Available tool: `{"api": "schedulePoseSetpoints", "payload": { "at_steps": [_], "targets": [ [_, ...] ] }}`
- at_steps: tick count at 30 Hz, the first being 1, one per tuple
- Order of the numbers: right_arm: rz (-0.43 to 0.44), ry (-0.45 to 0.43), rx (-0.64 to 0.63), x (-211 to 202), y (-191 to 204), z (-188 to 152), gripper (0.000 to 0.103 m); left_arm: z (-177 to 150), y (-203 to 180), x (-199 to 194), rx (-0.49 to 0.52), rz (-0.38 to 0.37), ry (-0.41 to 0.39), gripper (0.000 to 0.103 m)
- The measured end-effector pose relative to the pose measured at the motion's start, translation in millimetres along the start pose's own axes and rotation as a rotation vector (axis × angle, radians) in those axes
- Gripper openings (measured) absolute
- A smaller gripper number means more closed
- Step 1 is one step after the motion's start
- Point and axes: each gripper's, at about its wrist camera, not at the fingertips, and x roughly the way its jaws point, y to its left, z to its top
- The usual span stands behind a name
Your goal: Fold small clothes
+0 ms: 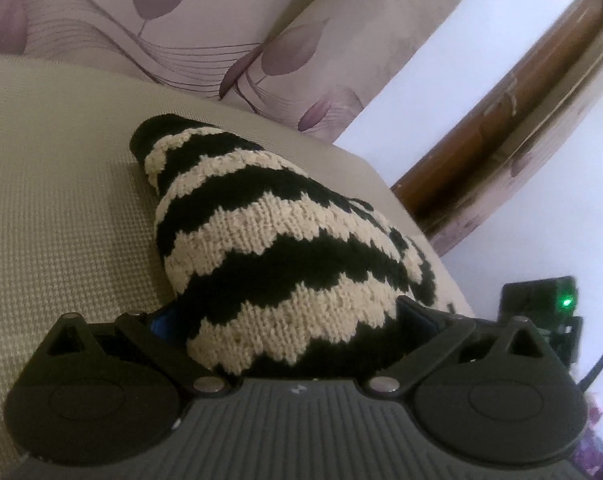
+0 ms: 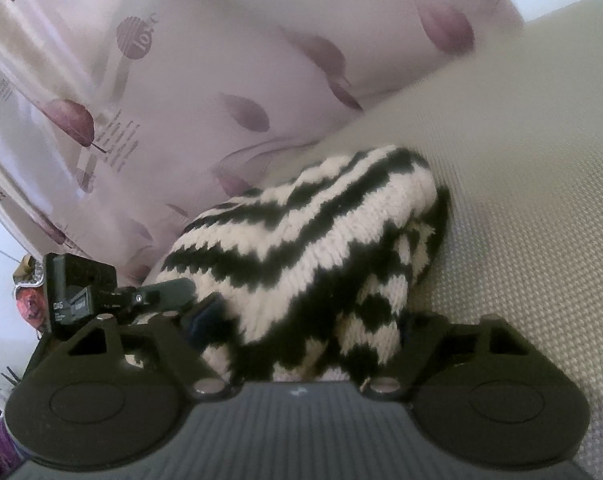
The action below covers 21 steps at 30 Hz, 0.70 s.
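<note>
Filling the left wrist view, a black-and-cream striped knit garment (image 1: pixel 261 240) bunches between the fingers of the left gripper (image 1: pixel 285 316), which pinches it; its far end rests on a beige woven cushion (image 1: pixel 61 200), with floral fabric (image 1: pixel 181 40) and a wooden frame (image 1: pixel 521 112) behind. From the right wrist view, the right gripper (image 2: pixel 301 320) likewise clamps the garment's other bunched end above the cushion. The left gripper's body shows beside it.
</note>
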Motion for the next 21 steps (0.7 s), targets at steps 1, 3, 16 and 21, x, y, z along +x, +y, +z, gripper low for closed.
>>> {"api": "schedulePoseSetpoints", "payload": {
  "at_steps": [1,3,16,21],
  "targets": [
    [-0.001,0.002,-0.005,0.7,0.7,-0.1,0.079,-0.2,-2.8,0.8,0.012,0.015,0.000,0.099],
    [-0.004,0.005,-0.011,0.4,1.0,-1.0,0.077,-1.4,-7.4,1.3,0.037,0.042,-0.002,0.097],
    [-0.031,0.000,-0.037,1.1,5.0,-3.8,0.076,-4.8,-14.5,0.5,0.080,0.103,-0.017,0.094],
    [-0.025,0.000,-0.015,0.7,3.0,-2.9,0.076,-4.4,-17.5,1.7,0.093,0.114,-0.016,0.095]
  ]
}}
